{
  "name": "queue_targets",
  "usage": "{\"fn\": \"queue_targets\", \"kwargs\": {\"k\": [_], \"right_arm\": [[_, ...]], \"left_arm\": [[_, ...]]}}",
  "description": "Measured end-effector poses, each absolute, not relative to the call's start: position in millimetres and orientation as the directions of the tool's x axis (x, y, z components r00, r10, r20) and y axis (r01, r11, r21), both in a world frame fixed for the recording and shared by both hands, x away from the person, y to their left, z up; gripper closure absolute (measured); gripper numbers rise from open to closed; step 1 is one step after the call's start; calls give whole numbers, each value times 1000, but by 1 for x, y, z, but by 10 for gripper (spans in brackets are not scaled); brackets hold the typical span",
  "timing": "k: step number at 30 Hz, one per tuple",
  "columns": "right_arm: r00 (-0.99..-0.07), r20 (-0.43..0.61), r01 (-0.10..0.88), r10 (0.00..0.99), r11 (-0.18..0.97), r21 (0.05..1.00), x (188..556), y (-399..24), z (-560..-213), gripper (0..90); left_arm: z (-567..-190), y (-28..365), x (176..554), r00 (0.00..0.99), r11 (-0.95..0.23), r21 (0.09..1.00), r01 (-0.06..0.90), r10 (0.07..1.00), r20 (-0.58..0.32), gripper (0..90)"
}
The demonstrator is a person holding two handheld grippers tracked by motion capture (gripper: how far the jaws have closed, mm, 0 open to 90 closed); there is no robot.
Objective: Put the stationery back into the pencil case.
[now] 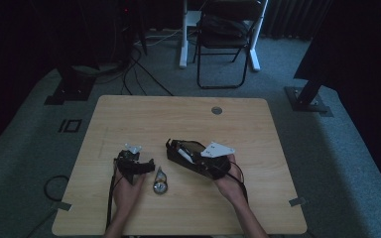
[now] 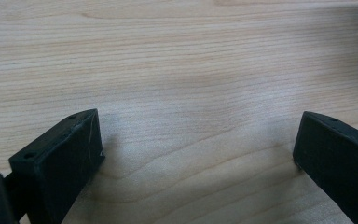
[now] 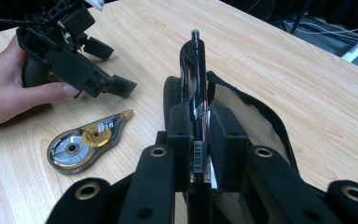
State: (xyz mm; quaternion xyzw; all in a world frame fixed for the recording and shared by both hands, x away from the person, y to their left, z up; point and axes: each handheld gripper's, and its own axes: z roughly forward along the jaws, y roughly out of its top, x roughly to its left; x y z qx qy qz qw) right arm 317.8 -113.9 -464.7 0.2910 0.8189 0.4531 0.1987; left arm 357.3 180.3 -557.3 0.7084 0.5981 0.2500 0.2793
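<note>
The right gripper (image 3: 196,135) pinches a black pen (image 3: 195,88) between its pads, pressed tight on the barrel; the pen's long axis runs straight along the jaws, its tip end pointing away from the hand and standing well past the fingertips. The rear of the pen is hidden down between the jaw arms. Under and around the jaws lies a black pouch (image 3: 261,116) with its mouth open on the table (image 3: 307,84); the pen sits over that opening, though whether it touches the pouch I cannot tell. In the high view the right gripper (image 1: 173,148) lies low over the table, pointing toward the left, with the pouch (image 1: 198,158) under it.

The left gripper (image 1: 151,163) is held by the left hand (image 1: 128,191) near the table's front left; its jaws stand spread wide over bare wood with nothing between them, as its own view shows (image 2: 196,140). A correction tape (image 3: 86,142) lies flat on the table between the two grippers, its nose pointing toward the pouch; it lies apart from both.
</note>
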Motion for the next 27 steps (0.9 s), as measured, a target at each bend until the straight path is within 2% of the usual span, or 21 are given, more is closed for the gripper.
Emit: {"fn": "queue_targets", "kwargs": {"k": [27], "right_arm": [[-743, -47, 318, 667, 415, 852, 337, -116, -468, 797]], "left_arm": [[-557, 180, 357, 160, -128, 695, 708, 987, 20, 15]]}}
